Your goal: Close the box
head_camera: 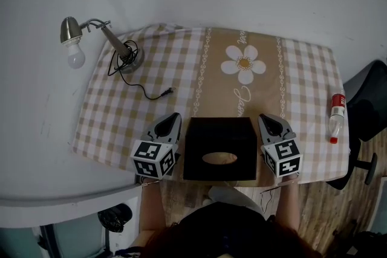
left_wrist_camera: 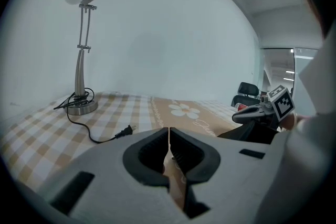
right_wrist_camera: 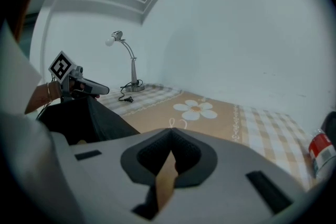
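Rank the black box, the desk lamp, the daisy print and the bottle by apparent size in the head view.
1. black box
2. desk lamp
3. daisy print
4. bottle, roughly as long as the daisy is wide, but much thinner

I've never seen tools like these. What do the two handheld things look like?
The pale grey plastic left gripper and right gripper have black pads lining their jaws. Each carries a cube of black-and-white square markers at its rear.

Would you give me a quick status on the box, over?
Shut and empty: left gripper, right gripper, either side of box. Box top looks flat, oval hole showing. Lamp and bottle well clear.
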### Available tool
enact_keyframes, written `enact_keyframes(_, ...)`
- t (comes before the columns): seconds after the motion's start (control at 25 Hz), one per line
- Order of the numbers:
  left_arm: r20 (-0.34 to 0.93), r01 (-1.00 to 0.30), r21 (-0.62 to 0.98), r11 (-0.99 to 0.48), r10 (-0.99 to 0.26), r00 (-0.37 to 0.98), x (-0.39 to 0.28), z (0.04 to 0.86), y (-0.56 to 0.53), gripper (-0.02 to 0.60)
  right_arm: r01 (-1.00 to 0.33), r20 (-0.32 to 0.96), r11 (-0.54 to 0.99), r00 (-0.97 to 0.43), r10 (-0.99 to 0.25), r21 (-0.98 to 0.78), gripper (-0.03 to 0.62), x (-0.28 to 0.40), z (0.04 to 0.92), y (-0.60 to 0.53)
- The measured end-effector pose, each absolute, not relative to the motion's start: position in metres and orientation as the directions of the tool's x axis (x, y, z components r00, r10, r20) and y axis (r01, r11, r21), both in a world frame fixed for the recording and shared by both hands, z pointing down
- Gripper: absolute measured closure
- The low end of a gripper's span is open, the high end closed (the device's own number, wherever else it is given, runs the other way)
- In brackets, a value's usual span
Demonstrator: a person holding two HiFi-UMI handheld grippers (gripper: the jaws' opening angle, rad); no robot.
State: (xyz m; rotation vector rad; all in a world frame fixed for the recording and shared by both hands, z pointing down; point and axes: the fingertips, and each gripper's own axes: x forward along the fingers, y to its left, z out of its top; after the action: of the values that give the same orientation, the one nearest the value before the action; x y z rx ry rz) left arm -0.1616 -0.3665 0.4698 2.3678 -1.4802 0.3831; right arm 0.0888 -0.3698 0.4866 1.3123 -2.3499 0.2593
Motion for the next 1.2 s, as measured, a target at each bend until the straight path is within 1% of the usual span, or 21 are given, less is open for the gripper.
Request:
enact_keyframes(0.4,0.488,-0.889,0.176,-0.423,-0.747,0.452,-0.163,0.507,-0.365,0.551,-0.796,0.559,0.604,-0.519,-0.646,-0.041,0.577,0.082,0.517,-0.368)
enact_keyframes(0.76,0.565,-0.867,0.227,-0.443,-0.665,0.487,-0.160,0.531,-0.360,0.551,-0.770,0.620,0.633,-0.536,-0.573,-0.080,0.577,0.081,0.534,-0.366)
enact_keyframes(0.88,0.583,-0.848,0.261,-0.461,-0.625,0.519,-0.156,0.534,-0.357,0.552,-0.757,0.642,0.646,-0.545,-0.540,-0.098,0.577,0.079,0.539,-0.364)
enact_keyframes(1.04,0.625,-0.822,0.258,-0.507,-0.561,0.542,-0.150,0.539,-0.351,0.552,-0.742,0.661,0.662,-0.548,-0.513,-0.102,0.577,0.077,0.541,-0.362)
enact_keyframes(1.2,0.638,-0.808,0.256,-0.531,-0.535,0.554,-0.144,0.542,-0.348,0.552,-0.726,0.679,0.679,-0.555,-0.481,-0.113,0.577,0.075,0.544,-0.359)
